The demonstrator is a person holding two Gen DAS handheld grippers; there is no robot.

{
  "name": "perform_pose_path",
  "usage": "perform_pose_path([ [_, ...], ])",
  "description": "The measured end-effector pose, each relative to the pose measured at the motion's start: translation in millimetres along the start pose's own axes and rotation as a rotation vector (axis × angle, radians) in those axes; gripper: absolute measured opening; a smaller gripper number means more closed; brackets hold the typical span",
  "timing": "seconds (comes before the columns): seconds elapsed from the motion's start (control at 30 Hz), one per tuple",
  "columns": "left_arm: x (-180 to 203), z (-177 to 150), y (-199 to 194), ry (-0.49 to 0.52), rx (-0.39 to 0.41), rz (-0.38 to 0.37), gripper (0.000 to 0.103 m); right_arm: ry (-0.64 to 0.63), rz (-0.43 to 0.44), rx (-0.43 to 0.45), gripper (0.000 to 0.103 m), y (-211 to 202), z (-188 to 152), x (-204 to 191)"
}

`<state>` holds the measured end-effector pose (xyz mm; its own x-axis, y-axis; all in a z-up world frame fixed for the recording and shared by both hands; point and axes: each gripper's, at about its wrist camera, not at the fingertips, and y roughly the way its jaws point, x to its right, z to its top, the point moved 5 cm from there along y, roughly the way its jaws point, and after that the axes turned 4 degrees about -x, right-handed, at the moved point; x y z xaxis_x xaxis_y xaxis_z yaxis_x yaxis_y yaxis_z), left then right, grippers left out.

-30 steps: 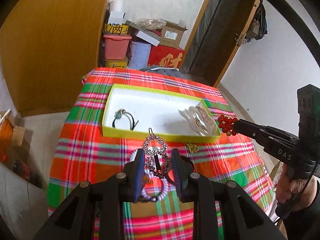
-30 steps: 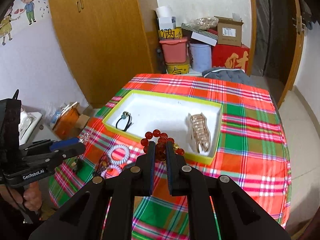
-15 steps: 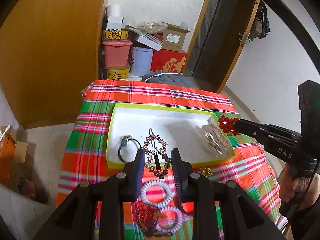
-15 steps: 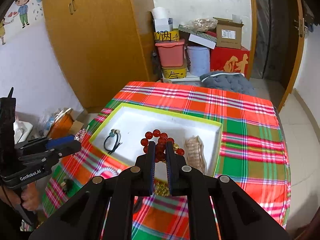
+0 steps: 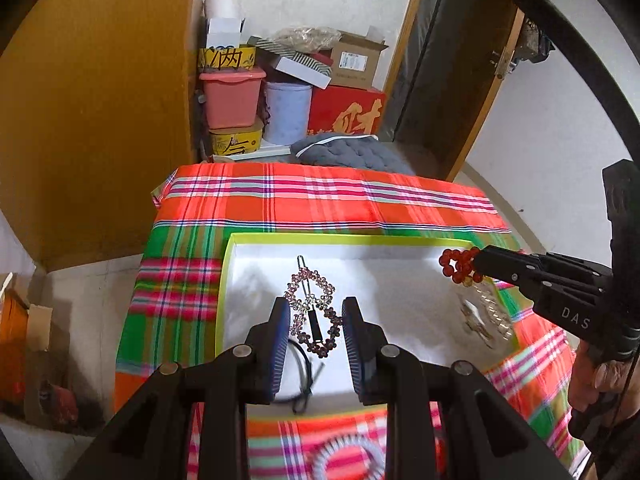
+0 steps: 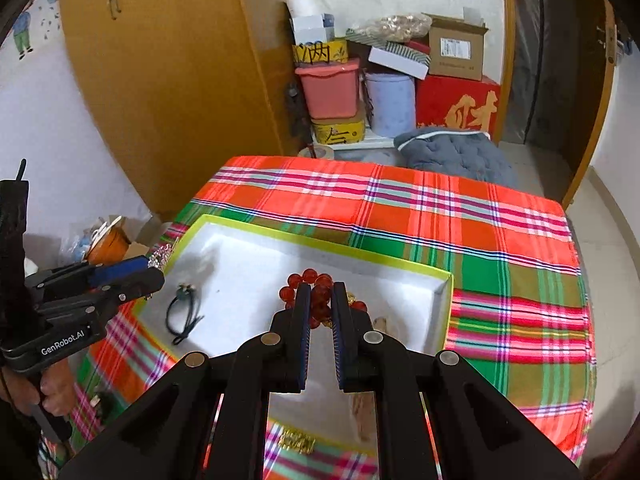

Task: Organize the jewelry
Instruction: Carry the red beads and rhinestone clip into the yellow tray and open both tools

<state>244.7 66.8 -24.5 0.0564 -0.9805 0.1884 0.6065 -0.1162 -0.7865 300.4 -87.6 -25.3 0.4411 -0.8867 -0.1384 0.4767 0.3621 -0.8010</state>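
Observation:
My left gripper [image 5: 316, 320] is shut on a rhinestone hair clip [image 5: 310, 300] and holds it above the left part of the white tray with a yellow-green rim [image 5: 224, 280]. My right gripper [image 6: 320, 308] is shut on a red bead bracelet [image 6: 310, 280] and holds it over the tray's right part [image 6: 448, 292]; it also shows in the left wrist view [image 5: 476, 260] with the bracelet [image 5: 456, 266]. A black hair tie [image 6: 184, 312] and a gold clip [image 5: 486, 320] lie in the tray. The left gripper shows in the right wrist view [image 6: 156, 268].
The tray sits on a plaid tablecloth [image 6: 440, 208]. A white coil hair tie [image 5: 348, 456] and a gold piece [image 6: 298, 442] lie on the cloth near the front. Boxes and bins [image 5: 288, 92] stand behind the table, a wooden wardrobe [image 6: 168, 80] to the left.
Both grippers have moved forward with their jewelry, from the front of the table to over the tray. The loose pieces on the cloth have slipped below the fingers.

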Motion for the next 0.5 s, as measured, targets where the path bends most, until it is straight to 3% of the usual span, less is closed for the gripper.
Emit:
perform_pose_path([
  [0.5,-28.3,7.8,62.9,-0.037,-0.091,0.035,0.027,0.009,-0.067,-0.122,0.010,57.9,3.8,4.0],
])
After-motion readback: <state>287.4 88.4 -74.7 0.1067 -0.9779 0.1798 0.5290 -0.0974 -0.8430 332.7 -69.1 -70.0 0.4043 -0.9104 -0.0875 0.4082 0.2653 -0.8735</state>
